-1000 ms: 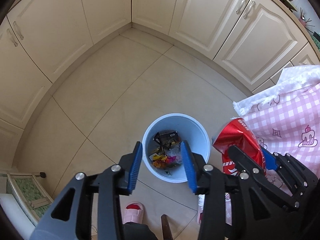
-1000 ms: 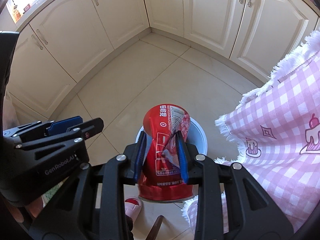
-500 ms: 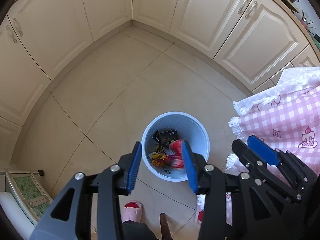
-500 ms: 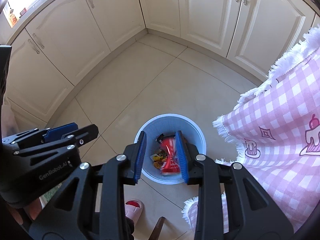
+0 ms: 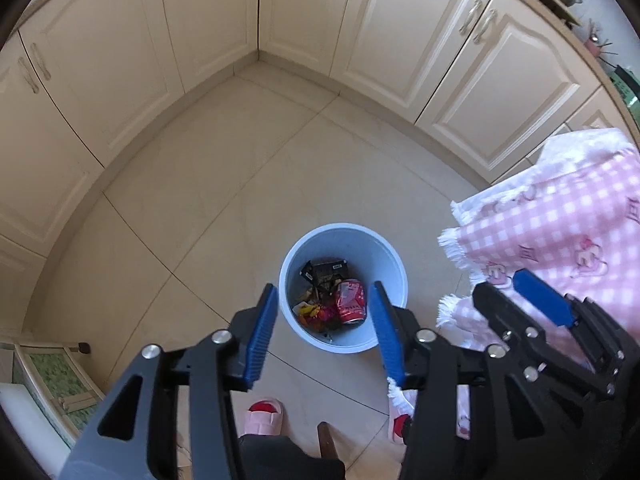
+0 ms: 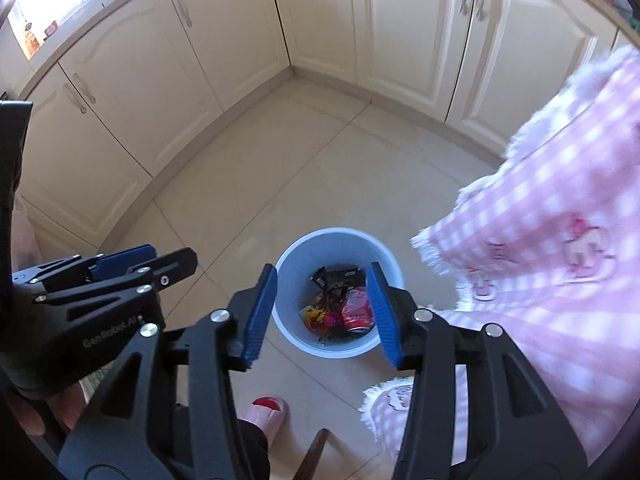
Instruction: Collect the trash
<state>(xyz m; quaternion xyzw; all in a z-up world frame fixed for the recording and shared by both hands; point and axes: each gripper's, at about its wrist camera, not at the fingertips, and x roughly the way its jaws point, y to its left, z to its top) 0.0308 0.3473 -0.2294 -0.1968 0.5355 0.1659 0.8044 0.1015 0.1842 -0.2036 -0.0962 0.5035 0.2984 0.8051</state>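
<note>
A light blue trash bin [image 5: 390,252] stands on the tiled floor below both grippers; it also shows in the right wrist view [image 6: 296,256]. Inside it lie a crushed red can [image 5: 351,301] [image 6: 357,309], a black wrapper [image 5: 326,270] and colourful wrappers [image 5: 316,314]. My left gripper [image 5: 322,336] is open and empty, held high above the bin. My right gripper [image 6: 320,312] is open and empty, also high above the bin. The right gripper shows at the right of the left wrist view [image 5: 516,300].
Cream cabinets [image 5: 420,40] line the corner behind the bin. A pink checked tablecloth [image 6: 560,240] hangs at the right, close to the bin. The person's pink slippers [image 5: 262,410] are on the floor below. A green-topped stand [image 5: 48,384] is at lower left.
My right gripper opened and let go of the red can, which fell into the bin. The left gripper stayed open and barely moved.
</note>
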